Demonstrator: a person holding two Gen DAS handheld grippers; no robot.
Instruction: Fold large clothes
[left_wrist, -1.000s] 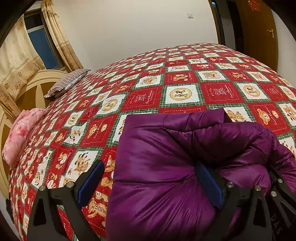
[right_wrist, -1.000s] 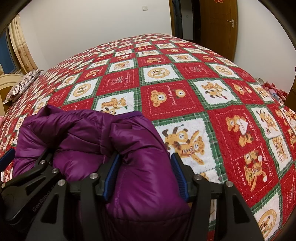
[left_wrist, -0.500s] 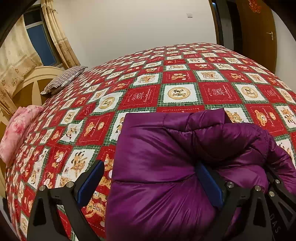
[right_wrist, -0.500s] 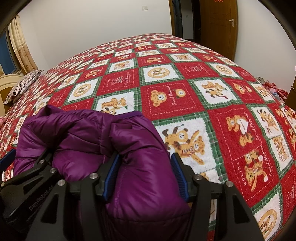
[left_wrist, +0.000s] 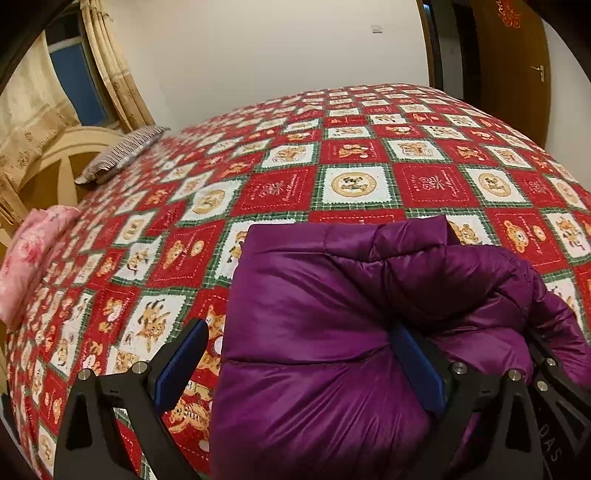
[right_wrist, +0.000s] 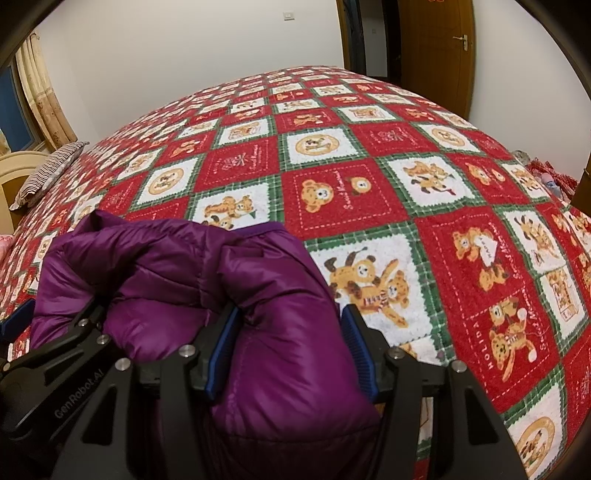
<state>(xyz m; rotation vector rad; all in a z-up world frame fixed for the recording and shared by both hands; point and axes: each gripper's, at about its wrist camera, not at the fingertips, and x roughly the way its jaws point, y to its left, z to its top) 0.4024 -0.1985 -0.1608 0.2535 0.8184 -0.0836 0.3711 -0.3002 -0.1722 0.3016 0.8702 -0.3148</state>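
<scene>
Left wrist view: low over the bed (left_wrist: 354, 155), close behind the purple puffer jacket (left_wrist: 332, 314), facing across the teddy-bear quilt toward the white wall; curtained window (left_wrist: 74, 81) at left, wooden door (left_wrist: 513, 66) at right.

Right wrist view: same heading, just right of it, equally near. Shared: jacket (right_wrist: 177, 266), striped pillow (right_wrist: 44, 173), door (right_wrist: 436, 48), quilt centre.

In the left wrist view, the left gripper (left_wrist: 303, 365) stands wide open around the near edge of a bundled purple puffer jacket (left_wrist: 351, 317) lying on a bed (left_wrist: 354, 184) with a red, white and green bear-patterned quilt, a striped pillow (left_wrist: 122, 155) and pink pillow (left_wrist: 26, 258) at the left.
</scene>
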